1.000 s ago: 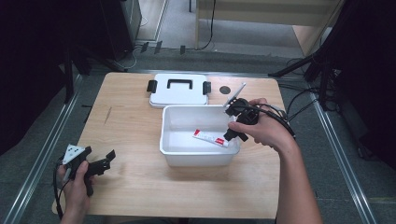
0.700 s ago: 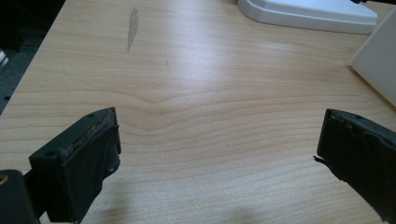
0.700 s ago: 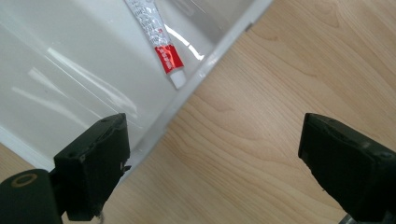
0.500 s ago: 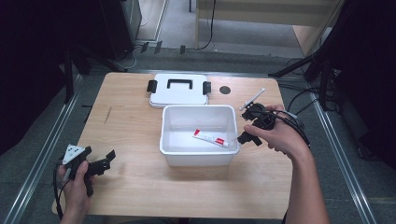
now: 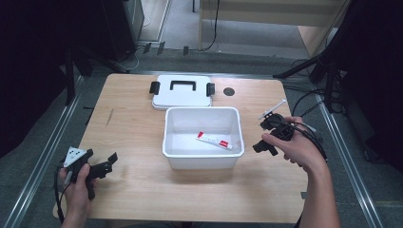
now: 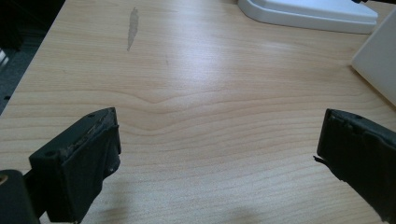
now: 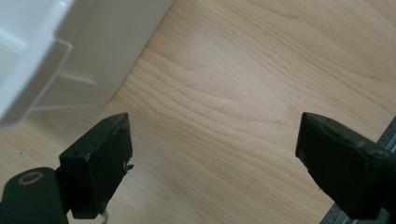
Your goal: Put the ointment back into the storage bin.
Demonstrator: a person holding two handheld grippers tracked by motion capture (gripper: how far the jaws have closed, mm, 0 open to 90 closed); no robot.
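Observation:
A white plastic bin stands mid-table with a red and white tube lying on its floor. Just right of the bin, my right gripper hovers low over the wood, open; its jaws have just closed slightly with nothing between them. In the right gripper view the gripper frames bare wood beside the bin's outer wall. My left gripper rests open near the front left of the table. The left gripper view has that gripper over bare wood, and a bin corner sits at the right edge.
The bin's white lid with black handle and latches lies flat behind the bin. A thin white syringe-like item lies at the right, behind my right hand. A dark round hole marks the tabletop. Cables trail off the right edge.
My right gripper has moved out from over the bin to the right and down, now beside the bin's right wall. The left gripper has stayed put.

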